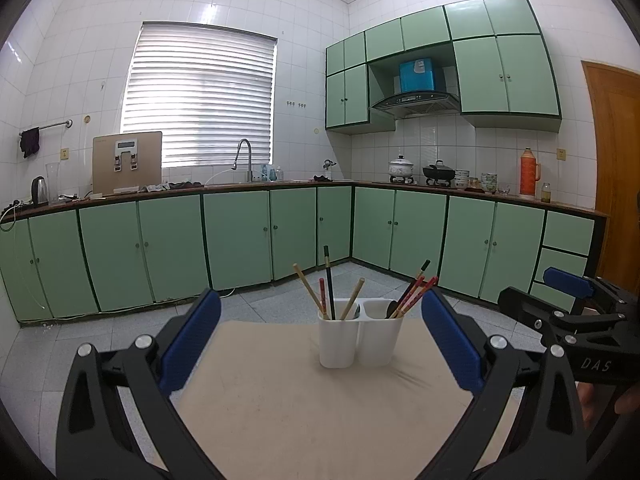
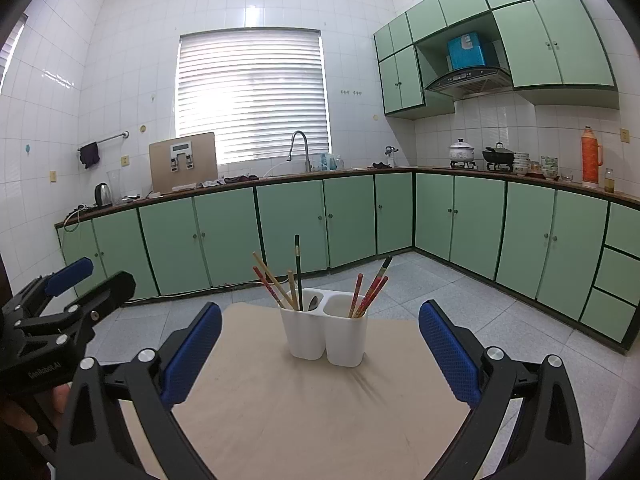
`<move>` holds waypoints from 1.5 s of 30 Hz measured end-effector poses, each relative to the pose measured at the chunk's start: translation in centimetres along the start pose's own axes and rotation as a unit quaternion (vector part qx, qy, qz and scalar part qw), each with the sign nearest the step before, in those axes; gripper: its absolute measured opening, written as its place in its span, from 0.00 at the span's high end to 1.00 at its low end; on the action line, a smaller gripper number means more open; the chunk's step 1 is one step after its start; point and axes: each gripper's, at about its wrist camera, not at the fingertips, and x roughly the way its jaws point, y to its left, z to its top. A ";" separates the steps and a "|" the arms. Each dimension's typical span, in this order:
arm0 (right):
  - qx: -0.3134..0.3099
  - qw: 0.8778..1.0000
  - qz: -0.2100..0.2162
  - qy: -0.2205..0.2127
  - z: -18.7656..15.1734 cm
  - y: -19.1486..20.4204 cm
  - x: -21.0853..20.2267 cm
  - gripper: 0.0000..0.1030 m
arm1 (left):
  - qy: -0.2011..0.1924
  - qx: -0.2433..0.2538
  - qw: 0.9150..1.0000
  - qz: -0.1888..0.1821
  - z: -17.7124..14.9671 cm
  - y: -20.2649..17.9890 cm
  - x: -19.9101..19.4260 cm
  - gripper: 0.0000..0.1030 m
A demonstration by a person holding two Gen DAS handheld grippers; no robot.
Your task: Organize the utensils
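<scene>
Your left gripper (image 1: 320, 340) is released: its blue pads (image 1: 191, 344) stand wide apart with nothing between them. Your right gripper (image 2: 320, 344) is likewise released and holds nothing. Both hang above the near part of the beige table (image 1: 304, 412), side by side, each pointing at the holder.

The white two-compartment utensil holder (image 1: 359, 338) stands upright on the table, toward its far edge, well apart from both grippers. In the left wrist view, its left compartment holds two pale wooden chopsticks (image 1: 309, 291), one red patterned chopstick (image 1: 322, 296) and one black chopstick (image 1: 329, 280). A metal spoon bowl (image 1: 356, 312) shows just inside that rim. The right compartment holds red patterned chopsticks (image 1: 416, 294) and one dark chopstick (image 1: 420, 274), all leaning right, with a dark spoon (image 1: 391, 309) at the rim.

Readable writing:
- "DAS" appears on the body of the right gripper as seen from the left wrist camera.
- "GenRobot.AI" appears on the body of the left gripper as seen from the right wrist camera.
- The print on the blue box (image 1: 417, 76) above the range hood (image 1: 416, 102) is too small to read.
</scene>
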 end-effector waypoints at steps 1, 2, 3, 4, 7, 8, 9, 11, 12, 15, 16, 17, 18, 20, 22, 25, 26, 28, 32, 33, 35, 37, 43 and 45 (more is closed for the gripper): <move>0.000 1.000 0.000 0.000 0.0 0.0 0.0 0.06 | 0.000 0.000 1.000 0.000 0.0 0.0 0.0 0.05; 0.000 1.000 0.000 0.000 0.0 0.0 0.0 0.06 | -0.001 0.000 1.000 0.001 0.0 0.0 0.0 0.05; 0.000 1.000 0.000 0.000 0.0 0.0 0.0 0.06 | -0.001 -0.001 1.000 0.001 0.0 0.0 0.0 0.05; -0.001 1.000 0.000 0.001 0.0 0.0 0.0 0.06 | 0.000 -0.001 1.000 -0.001 0.0 0.1 0.0 0.05; -0.001 1.000 0.000 0.001 -0.1 0.0 0.0 0.06 | 0.000 0.000 1.000 0.000 0.0 0.1 0.0 0.05; -0.001 1.000 0.000 0.001 -0.1 0.0 0.1 0.06 | 0.000 0.000 1.000 0.000 0.0 0.1 0.0 0.05; -0.001 1.000 0.000 0.001 -0.1 0.0 0.0 0.06 | 0.000 0.000 1.000 0.001 0.0 0.0 0.0 0.05; -0.001 1.000 0.000 0.001 -0.1 0.0 0.1 0.06 | 0.000 0.000 1.000 0.000 0.1 0.1 0.0 0.05; -0.001 1.000 0.000 0.001 -0.1 0.0 0.0 0.06 | 0.000 -0.001 1.000 -0.001 0.0 0.1 0.0 0.05; -0.001 1.000 0.000 0.001 -0.1 0.0 0.1 0.06 | 0.000 -0.004 1.000 -0.003 0.0 0.0 0.0 0.05; -0.002 1.000 -0.001 0.002 -0.1 0.0 0.1 0.06 | 0.000 -0.003 1.000 -0.002 0.0 0.0 0.0 0.05; -0.002 1.000 -0.001 0.002 -0.2 0.0 0.2 0.06 | 0.001 -0.003 1.000 -0.001 0.0 0.0 0.0 0.05; -0.002 1.000 -0.001 0.003 -0.2 0.0 0.2 0.06 | 0.001 -0.003 1.000 -0.001 0.0 0.0 0.1 0.05; -0.001 1.000 -0.002 0.003 -0.3 -0.1 0.2 0.06 | 0.001 -0.003 1.000 -0.001 0.0 0.0 0.1 0.05; -0.002 1.000 -0.002 0.003 -0.2 -0.1 0.3 0.06 | 0.002 -0.004 1.000 -0.001 0.0 0.0 0.2 0.05; -0.003 1.000 -0.002 0.003 -0.4 -0.3 0.3 0.06 | 0.003 -0.005 1.000 -0.002 -0.1 0.0 0.3 0.05; -0.003 1.000 -0.002 0.003 -0.4 -0.3 0.3 0.06 | 0.003 -0.005 1.000 -0.002 -0.1 0.1 0.3 0.05; -0.003 1.000 -0.002 0.003 -0.4 -0.3 0.3 0.06 | 0.004 -0.004 1.000 -0.002 0.0 0.0 0.3 0.05; -0.002 1.000 -0.002 0.003 -0.4 -0.3 0.3 0.06 | 0.005 -0.006 1.000 -0.002 -0.1 0.0 0.4 0.05; -0.003 1.000 -0.002 0.004 -0.4 -0.3 0.3 0.06 | 0.006 -0.007 1.000 -0.002 -0.1 0.1 0.4 0.05; -0.003 1.000 -0.002 0.004 -0.4 -0.3 0.3 0.06 | 0.006 -0.008 1.000 -0.002 -0.1 0.1 0.5 0.05; -0.002 1.000 -0.003 0.005 -0.4 -0.4 0.4 0.06 | 0.006 -0.008 1.000 -0.002 -0.1 0.2 0.6 0.05; -0.002 1.000 -0.004 0.007 -0.5 -0.7 0.5 0.06 | 0.010 -0.009 1.000 -0.004 -0.2 0.1 0.7 0.05; -0.001 1.000 -0.004 0.008 -0.5 -0.7 0.5 0.06 | 0.012 -0.009 1.000 -0.004 -0.3 0.0 0.7 0.05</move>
